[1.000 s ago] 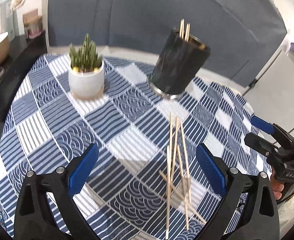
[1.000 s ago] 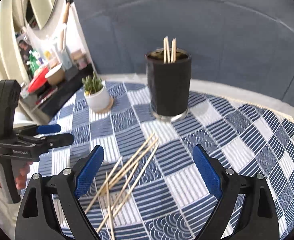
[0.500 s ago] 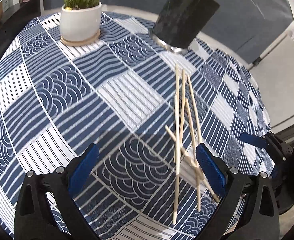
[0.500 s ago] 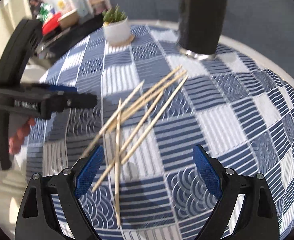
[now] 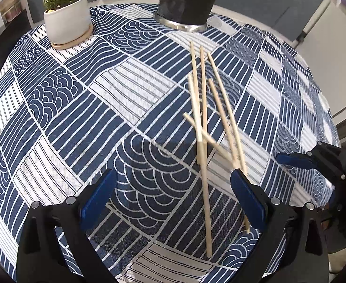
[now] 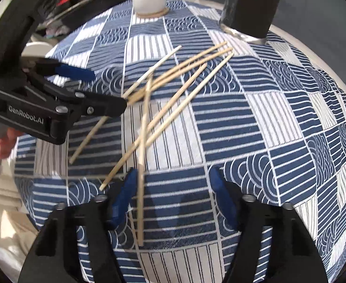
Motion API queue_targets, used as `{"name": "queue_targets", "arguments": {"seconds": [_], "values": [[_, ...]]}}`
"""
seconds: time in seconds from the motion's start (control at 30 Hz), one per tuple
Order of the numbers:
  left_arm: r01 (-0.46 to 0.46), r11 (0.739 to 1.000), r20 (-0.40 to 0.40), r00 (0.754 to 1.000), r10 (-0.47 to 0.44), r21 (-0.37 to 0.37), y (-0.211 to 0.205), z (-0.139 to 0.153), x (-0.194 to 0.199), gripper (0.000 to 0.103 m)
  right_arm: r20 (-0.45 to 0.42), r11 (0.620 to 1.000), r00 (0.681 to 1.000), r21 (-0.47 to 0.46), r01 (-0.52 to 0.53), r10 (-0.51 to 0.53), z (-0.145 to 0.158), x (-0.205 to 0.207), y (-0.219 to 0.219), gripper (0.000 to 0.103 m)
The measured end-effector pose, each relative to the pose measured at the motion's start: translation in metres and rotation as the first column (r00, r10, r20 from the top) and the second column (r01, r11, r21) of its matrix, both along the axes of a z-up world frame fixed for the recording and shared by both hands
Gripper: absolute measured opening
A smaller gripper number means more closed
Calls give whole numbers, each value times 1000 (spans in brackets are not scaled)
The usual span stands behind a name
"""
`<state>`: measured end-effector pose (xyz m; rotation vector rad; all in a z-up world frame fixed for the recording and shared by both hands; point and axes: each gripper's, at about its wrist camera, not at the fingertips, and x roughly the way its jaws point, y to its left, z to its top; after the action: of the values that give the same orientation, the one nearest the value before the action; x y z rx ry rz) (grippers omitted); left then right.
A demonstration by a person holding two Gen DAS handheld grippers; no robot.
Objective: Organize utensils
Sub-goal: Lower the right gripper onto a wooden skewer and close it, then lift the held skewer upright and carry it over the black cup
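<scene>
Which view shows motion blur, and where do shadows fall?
Right wrist view: its own tongs blurred, jaws closing, casting shadow on the tablecloth; chopsticks fairly sharp. Left wrist view: chopsticks smeared mid-length, shadow under the tongs; heavy fisheye curvature in both.

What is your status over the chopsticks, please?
Left gripper open; right gripper closing, nothing gripped. Loose wooden chopsticks crisscrossed on blue patterned tablecloth. Black cylindrical holder beyond, path clear.

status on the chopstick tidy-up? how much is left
Early. Done: nothing visible; the black holder has its top out of frame. In hand: nothing gripped; right gripper is closing over one chopstick lying across its left finger; left gripper is open above the pile. Left: about six loose chopsticks on the tablecloth.
</scene>
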<state>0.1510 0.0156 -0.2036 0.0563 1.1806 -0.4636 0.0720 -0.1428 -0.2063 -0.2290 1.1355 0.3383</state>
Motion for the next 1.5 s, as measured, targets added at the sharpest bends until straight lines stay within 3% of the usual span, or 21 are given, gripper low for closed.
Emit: {"name": "queue_targets", "arguments": {"seconds": [0.07,0.23,0.33,0.4,0.53,0.7,0.73,0.93,1.07,1.17,1.27,1.5], "values": [[2,999,6,1000,-2,34,-4,-1,-2,95,2,1000,1000,4,-1,1,1,-2,1,49],[1,995,17,1000,-3,104,-9,-2,-5,90,-6,999,999,0,-54,54,5,-3,10,26],[6,984,39,999,-13,179,-11,-1,-8,78,-7,998,998,2,-55,55,6,-3,11,15],[23,983,49,998,-32,183,-10,1,-10,69,-10,999,999,4,-43,44,6,-3,8,6],[-1,984,53,999,-9,178,-1,4,-11,53,-26,999,999,45,-18,19,5,-2,0,5],[-21,985,29,999,16,173,9,8,-10,15,-41,998,999,53,-15,17,6,-1,-2,5],[-26,986,16,1000,24,162,12,8,-8,12,-45,998,999,59,-13,16,6,-1,-3,5],[-76,993,-50,996,80,90,28,6,-1,6,-45,994,999,109,11,-6,12,0,-12,5],[-84,993,-57,994,90,87,34,5,1,5,-39,991,999,135,27,-22,17,0,-20,5],[-111,992,-67,991,115,58,41,11,3,5,-36,979,999,202,39,-32,24,-1,-30,5],[-120,991,-50,991,122,52,45,19,5,5,-26,960,998,271,68,-63,33,-2,-44,5],[-129,990,0,992,129,51,45,48,16,5,22,935,992,336,109,-123,59,5,-70,5]]}}
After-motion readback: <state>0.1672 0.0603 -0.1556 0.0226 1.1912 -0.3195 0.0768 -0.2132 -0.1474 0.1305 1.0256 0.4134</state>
